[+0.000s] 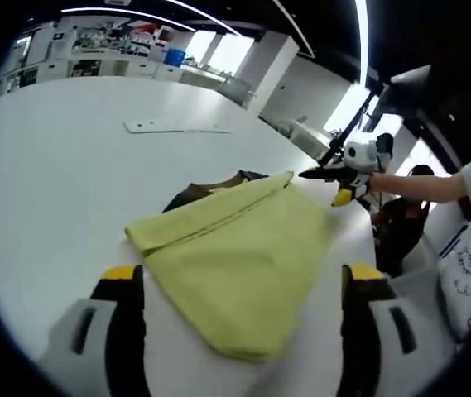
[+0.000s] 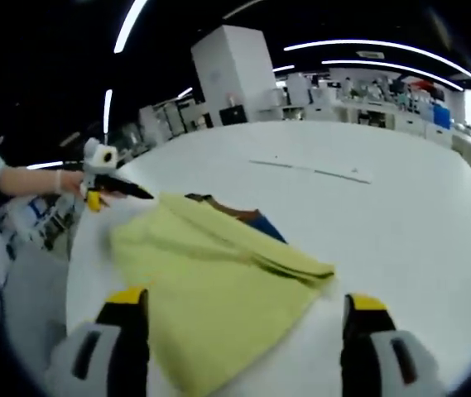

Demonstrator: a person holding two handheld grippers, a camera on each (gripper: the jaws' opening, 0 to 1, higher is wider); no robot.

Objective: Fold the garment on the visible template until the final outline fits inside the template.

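Looking along the left gripper (image 1: 243, 285) in the left gripper view, we see its two jaws rising from the bottom edge, set wide apart with nothing clamped between them. The yellow-green garment (image 1: 243, 248) lies on the white table (image 1: 61, 174), partly folded, and its near rounded edge reaches down into the gap between these jaws without touching either. A folded flap runs as a ridge from the garment's left corner toward its far tip. A dark brown and blue piece (image 1: 206, 188) shows from under the garment's far edge; we cannot tell what it is. Beyond it, a pale flat strip (image 1: 173, 126) lies on the table, well apart from the garment. At the garment's far tip we see the other gripper, held by a person's hand (image 1: 384, 178); whether that tip is pinched we cannot tell.

In the right gripper view, the right gripper (image 2: 243, 318) also has its jaws spread, holding nothing. The garment (image 2: 210, 289) lies between and ahead of them, nearer the left jaw, its folded ridge ending at a corner toward the right jaw. The dark piece (image 2: 243, 217) shows just behind the ridge, and the other gripper sits near the garment's far left corner.
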